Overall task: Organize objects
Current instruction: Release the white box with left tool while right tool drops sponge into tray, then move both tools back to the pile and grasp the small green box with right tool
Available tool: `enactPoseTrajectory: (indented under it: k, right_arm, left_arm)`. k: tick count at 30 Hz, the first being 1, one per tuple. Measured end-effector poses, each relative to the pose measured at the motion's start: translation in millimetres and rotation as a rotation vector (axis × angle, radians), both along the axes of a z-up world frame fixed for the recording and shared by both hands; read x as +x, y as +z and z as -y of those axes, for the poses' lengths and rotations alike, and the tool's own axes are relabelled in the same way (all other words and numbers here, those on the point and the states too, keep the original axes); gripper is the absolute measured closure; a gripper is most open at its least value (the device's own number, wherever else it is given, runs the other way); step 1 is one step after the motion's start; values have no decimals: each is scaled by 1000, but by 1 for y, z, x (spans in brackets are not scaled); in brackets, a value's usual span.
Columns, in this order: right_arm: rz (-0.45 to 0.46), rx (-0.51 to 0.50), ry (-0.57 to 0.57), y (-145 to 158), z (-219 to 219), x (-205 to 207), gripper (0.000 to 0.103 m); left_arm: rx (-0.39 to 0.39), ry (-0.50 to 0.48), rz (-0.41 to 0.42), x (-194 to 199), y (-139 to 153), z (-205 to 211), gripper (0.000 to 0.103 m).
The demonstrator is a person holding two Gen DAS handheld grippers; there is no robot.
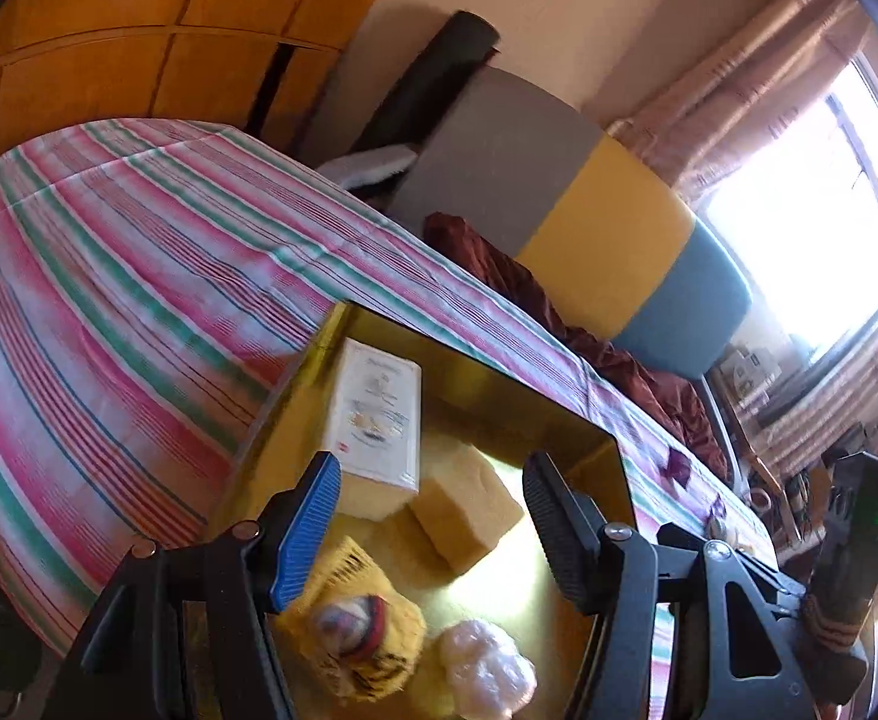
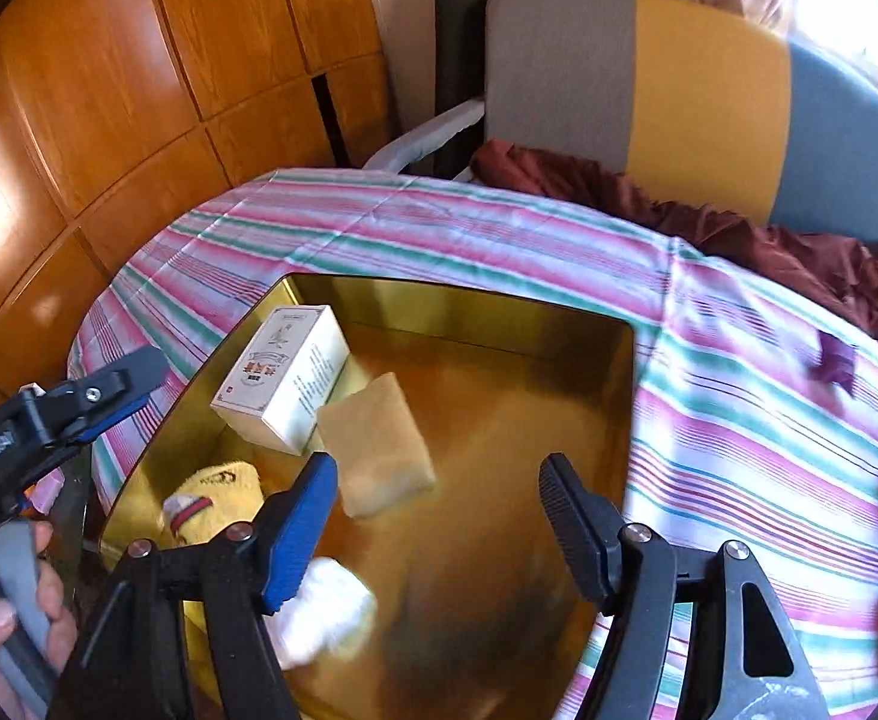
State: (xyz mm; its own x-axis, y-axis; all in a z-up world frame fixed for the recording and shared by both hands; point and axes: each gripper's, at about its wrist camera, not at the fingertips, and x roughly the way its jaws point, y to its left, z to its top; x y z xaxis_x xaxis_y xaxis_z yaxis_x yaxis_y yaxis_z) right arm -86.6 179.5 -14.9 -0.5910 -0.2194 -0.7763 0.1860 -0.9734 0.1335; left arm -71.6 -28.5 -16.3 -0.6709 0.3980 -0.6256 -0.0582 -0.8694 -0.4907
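Observation:
A shiny gold tray [image 1: 499, 384] [image 2: 463, 300] lies on the striped bedspread. In it are a white printed box [image 1: 378, 414] [image 2: 285, 384], a tan sponge block [image 1: 463, 510] [image 2: 378, 444], a yellow sock bundle [image 1: 360, 630] [image 2: 216, 498] and a white plastic wad [image 1: 487, 666] [image 2: 324, 612]. My left gripper [image 1: 432, 522] is open and empty above the tray, over the sponge. My right gripper [image 2: 439, 522] is open and empty above the tray's middle. The left gripper's fingertip [image 2: 132, 372] shows at the tray's left edge in the right wrist view.
The striped bedspread [image 1: 108, 300] [image 2: 769, 420] surrounds the tray. A grey, yellow and blue headboard [image 1: 589, 210] [image 2: 709, 90] and a maroon cloth [image 1: 559, 312] [image 2: 739, 228] lie behind. A wooden wardrobe [image 2: 138, 90] stands at left, a cluttered shelf [image 1: 799, 450] at right.

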Motion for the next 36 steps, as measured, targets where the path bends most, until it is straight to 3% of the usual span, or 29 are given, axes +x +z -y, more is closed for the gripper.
enactPoseTrajectory:
  k: [16,24,30,36]
  right_arm:
    - [52,35,-204,-23,-122,83,30]
    - [132,115,-367,-44,-212,118,30]
    - [122,168,-491,-42,-285,130,28]
    - [63,151,-580,-34,-338,127,25]
  left_arm:
    - [-88,-326,-42,41,0,-96,39]
    - [-94,-476,-24,76,1,-155,39]
    - [-113,-589,-13,99,0,-196,39]
    - [-109,-683,-11,121,-3,-219,39]
